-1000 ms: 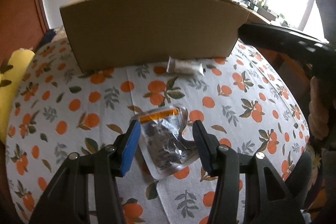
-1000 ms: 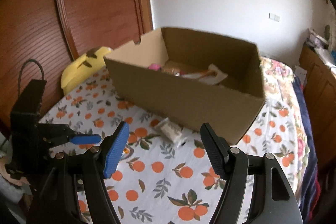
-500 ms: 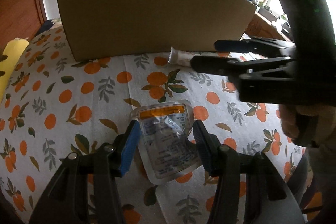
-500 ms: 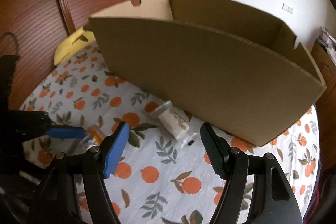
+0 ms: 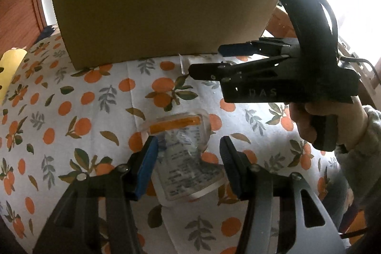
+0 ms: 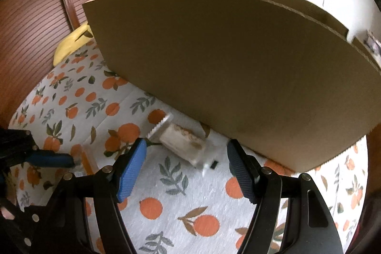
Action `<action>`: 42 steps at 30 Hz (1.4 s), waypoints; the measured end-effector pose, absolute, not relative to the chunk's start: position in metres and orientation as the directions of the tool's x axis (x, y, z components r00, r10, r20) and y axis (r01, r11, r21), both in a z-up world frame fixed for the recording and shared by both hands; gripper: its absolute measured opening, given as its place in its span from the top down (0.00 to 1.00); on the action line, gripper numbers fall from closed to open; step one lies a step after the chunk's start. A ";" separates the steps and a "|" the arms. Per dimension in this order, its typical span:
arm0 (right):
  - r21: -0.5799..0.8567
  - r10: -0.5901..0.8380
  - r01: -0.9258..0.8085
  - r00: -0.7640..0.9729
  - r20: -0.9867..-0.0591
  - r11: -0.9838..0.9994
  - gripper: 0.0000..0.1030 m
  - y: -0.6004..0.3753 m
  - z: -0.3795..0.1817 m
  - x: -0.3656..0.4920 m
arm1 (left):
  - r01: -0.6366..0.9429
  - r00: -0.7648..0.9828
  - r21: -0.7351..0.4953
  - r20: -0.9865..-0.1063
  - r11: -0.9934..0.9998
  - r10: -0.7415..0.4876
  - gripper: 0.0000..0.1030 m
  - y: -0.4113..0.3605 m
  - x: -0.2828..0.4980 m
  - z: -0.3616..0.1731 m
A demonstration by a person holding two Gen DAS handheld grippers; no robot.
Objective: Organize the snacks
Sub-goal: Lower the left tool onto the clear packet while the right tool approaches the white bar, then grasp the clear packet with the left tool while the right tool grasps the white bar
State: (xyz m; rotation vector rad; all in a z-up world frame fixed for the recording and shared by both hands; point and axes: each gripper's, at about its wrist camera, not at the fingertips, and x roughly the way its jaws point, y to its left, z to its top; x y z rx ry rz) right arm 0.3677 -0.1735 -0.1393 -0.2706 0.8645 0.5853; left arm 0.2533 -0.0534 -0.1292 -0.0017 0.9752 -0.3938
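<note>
My left gripper (image 5: 188, 158) is spread around the clear orange-striped snack pouch (image 5: 184, 158), whose long axis runs near to far. My right gripper (image 6: 187, 164), also spread, faces the small pale wrapped snack (image 6: 182, 141) lying slantwise beside the brown cardboard box (image 6: 238, 68).

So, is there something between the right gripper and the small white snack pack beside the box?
Nothing visible. The right gripper is open, with the white snack pack lying on the tablecloth just ahead of its fingers, close to the cardboard box wall.
</note>
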 end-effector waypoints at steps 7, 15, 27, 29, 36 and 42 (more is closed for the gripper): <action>-0.036 0.369 -0.646 0.479 -0.797 0.762 0.30 -0.166 -0.146 0.372 | 0.302 0.496 -0.175 -0.811 0.937 -0.311 0.45 -0.044 0.255 -0.132; -0.020 0.385 -0.685 0.432 -0.815 0.728 0.37 -0.169 -0.149 0.376 | 0.342 0.509 -0.160 -0.796 0.926 -0.326 0.63 -0.047 0.249 -0.128; -0.003 0.376 -0.658 0.434 -0.819 0.753 0.79 -0.178 -0.145 0.344 | 0.344 0.511 -0.203 -0.779 0.917 -0.364 0.74 -0.035 0.244 -0.117; 0.005 0.381 -0.652 0.437 -0.814 0.758 0.80 -0.180 -0.145 0.337 | 0.349 0.513 -0.197 -0.778 0.916 -0.363 0.77 -0.035 0.244 -0.116; 0.035 0.388 -0.627 0.436 -0.812 0.778 0.81 -0.188 -0.146 0.328 | 0.363 0.546 -0.154 -0.764 0.919 -0.344 0.85 -0.034 0.235 -0.105; 0.053 0.395 -0.617 0.432 -0.811 0.785 0.81 -0.191 -0.146 0.326 | 0.352 0.539 -0.130 -0.781 0.927 -0.314 0.86 -0.009 0.245 -0.094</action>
